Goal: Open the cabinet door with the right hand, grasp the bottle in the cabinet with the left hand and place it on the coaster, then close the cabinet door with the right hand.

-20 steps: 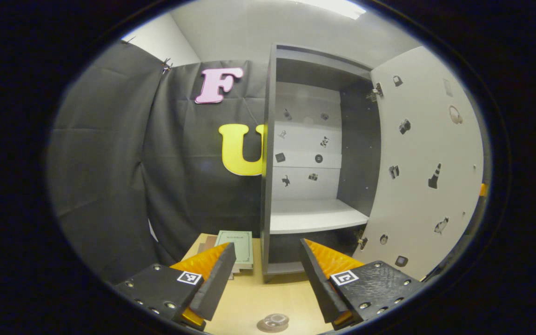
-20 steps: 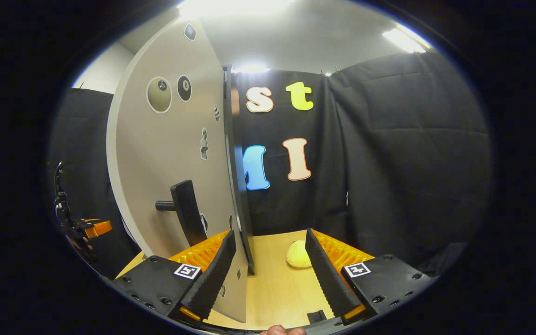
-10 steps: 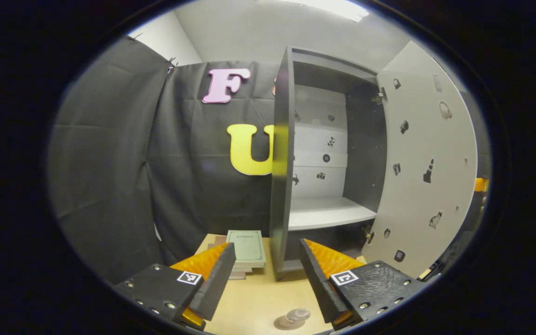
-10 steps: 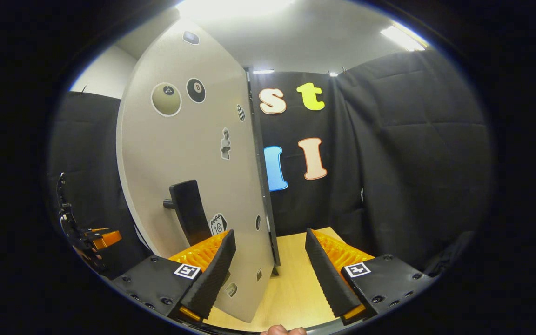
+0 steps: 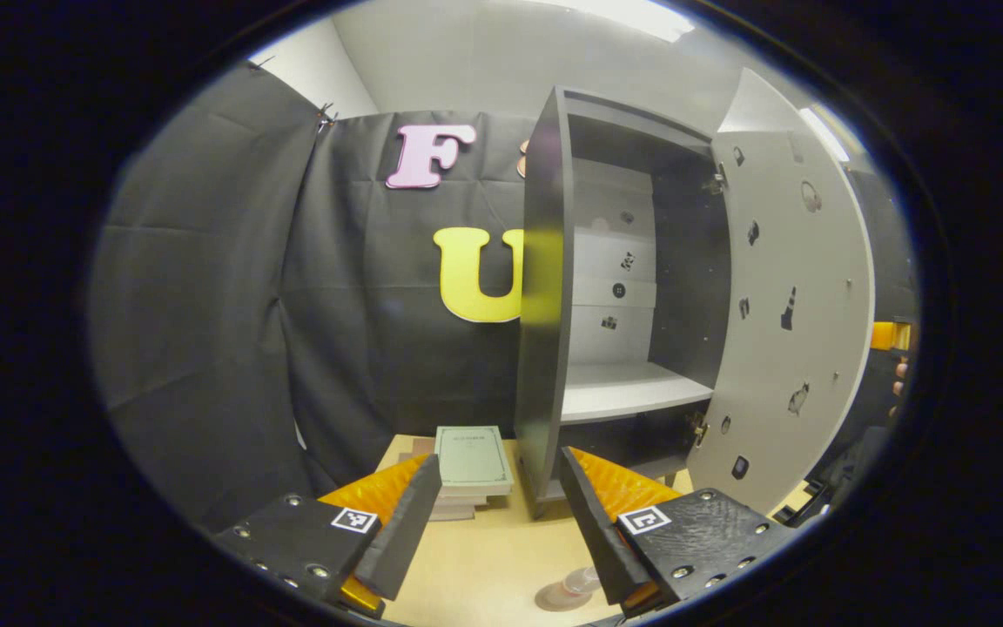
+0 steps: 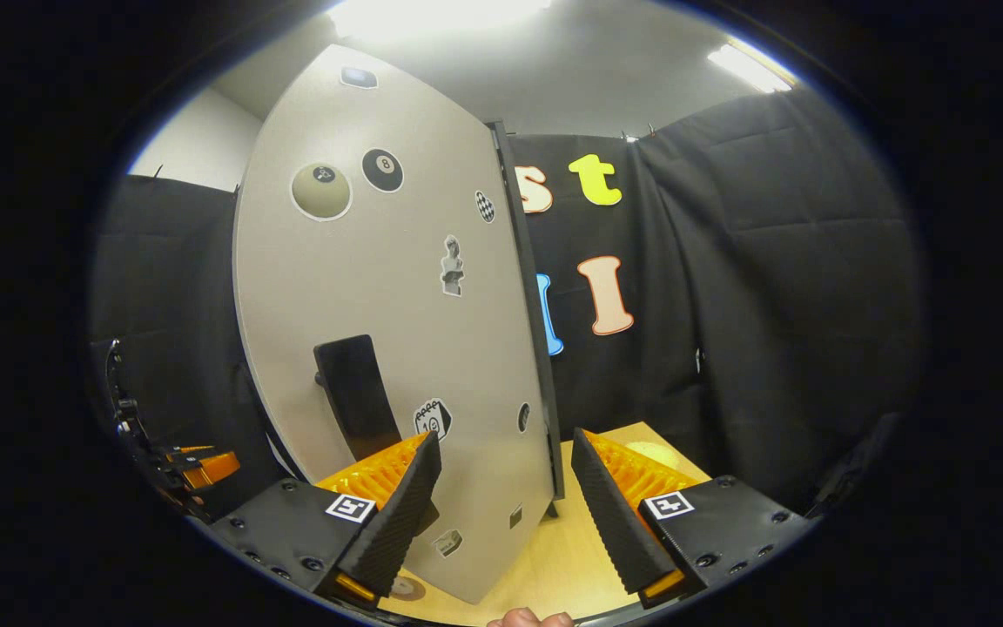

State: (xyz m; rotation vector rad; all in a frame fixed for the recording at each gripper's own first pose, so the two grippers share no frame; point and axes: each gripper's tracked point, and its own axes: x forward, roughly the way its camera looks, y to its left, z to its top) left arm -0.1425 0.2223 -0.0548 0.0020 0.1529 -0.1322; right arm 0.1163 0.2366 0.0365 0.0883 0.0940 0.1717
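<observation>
Cabinet door [image 6: 397, 348] stands swung open, its outer face with stickers and a dark handle [image 6: 353, 396] seen in the right gripper view; its pale inner face shows at right in the left gripper view. Left gripper [image 5: 494, 514] hangs over the wooden table [image 5: 484, 566], jaws wide, nothing between them. A stack of books [image 5: 469, 461] lies beyond its left finger, just beside the cabinet [image 5: 545, 296], whose white shelf [image 5: 623, 392] is bare. Coaster [image 5: 561, 596] sits on the table by the right finger, with a clear object on it, partly hidden, likely the bottle [image 5: 582, 579]. Right gripper [image 6: 506, 509] is spread wide, the door's free edge passing between its fingers; contact cannot be judged.
</observation>
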